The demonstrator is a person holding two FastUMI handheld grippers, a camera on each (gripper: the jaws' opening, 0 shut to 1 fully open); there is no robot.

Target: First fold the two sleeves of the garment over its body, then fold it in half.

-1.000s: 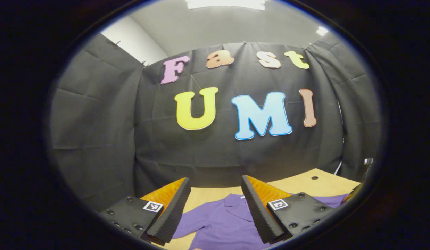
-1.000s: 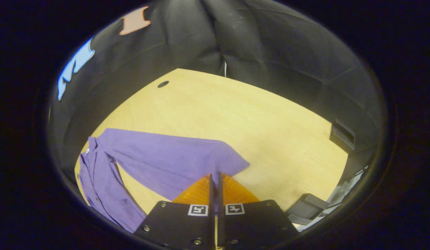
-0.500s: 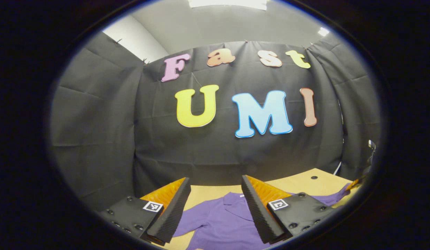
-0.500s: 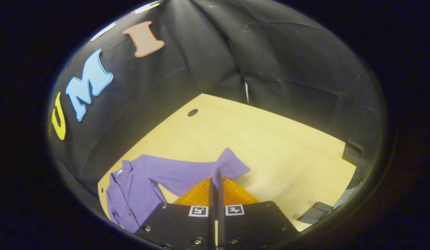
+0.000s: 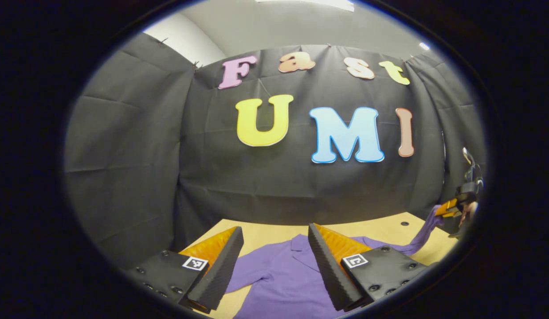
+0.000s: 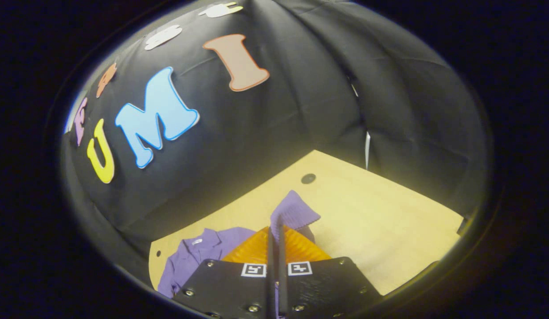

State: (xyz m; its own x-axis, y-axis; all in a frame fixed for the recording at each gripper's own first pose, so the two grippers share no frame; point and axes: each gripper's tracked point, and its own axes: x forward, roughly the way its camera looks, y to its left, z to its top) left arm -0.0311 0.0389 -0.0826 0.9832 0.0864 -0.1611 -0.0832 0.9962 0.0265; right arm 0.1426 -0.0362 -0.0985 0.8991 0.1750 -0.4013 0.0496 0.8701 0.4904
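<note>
The left gripper hovers with its fingers spread wide and empty above the purple garment, which lies collar-up on the table; the sleeve on that side lies flat, not yet folded. Farther right, the right gripper has its fingers pinched closed on the cuff of the other sleeve, lifted off the table and trailing back to the garment's body. By my reading the first sleeve fold is just under way, with the second sleeve and the halving left. A small round hole marks the bare table beyond; nothing seems to block the way.
</note>
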